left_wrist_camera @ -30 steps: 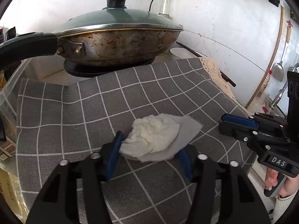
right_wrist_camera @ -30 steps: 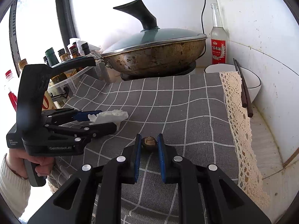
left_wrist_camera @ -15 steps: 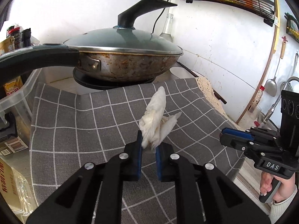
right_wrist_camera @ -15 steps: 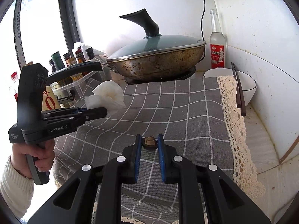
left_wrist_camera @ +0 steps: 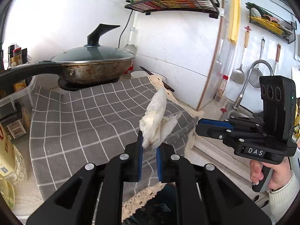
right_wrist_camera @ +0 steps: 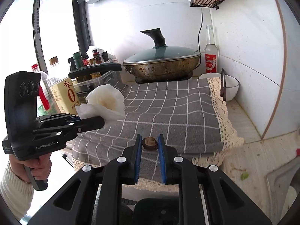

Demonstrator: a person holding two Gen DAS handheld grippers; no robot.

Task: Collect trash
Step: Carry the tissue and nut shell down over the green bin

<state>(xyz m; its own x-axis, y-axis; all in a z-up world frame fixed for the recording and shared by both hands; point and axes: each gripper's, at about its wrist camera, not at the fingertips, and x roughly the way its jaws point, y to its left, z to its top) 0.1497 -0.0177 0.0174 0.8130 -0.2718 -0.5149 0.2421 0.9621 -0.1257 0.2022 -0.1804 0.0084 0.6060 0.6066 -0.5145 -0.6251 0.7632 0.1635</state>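
Note:
My left gripper (left_wrist_camera: 149, 142) is shut on a crumpled white tissue (left_wrist_camera: 156, 119), which sticks up above the grey checked cloth (left_wrist_camera: 84, 120). In the right wrist view the same tissue (right_wrist_camera: 105, 102) shows a brownish stain and juts from the left gripper (right_wrist_camera: 100, 121) at the left. A small brown nutshell (right_wrist_camera: 149, 144) is pinched between the blue pads of my right gripper (right_wrist_camera: 149, 144), held above the cloth's (right_wrist_camera: 168, 108) front edge. The right gripper (left_wrist_camera: 201, 125) also appears at the right of the left wrist view, held by a hand (left_wrist_camera: 262, 172).
A lidded pan (right_wrist_camera: 161, 63) with a long black handle stands at the back of the cloth. A white bowl (right_wrist_camera: 231, 86) with chopsticks and a glass bottle (right_wrist_camera: 211, 54) are at the back right. Sauce bottles (right_wrist_camera: 63, 88) crowd the left. A tap (left_wrist_camera: 249, 80) and sink lie right.
The left gripper closed on the tissue, lifted it off the cloth and drew back toward the front edge. The right gripper drew back and up with the nutshell still in it.

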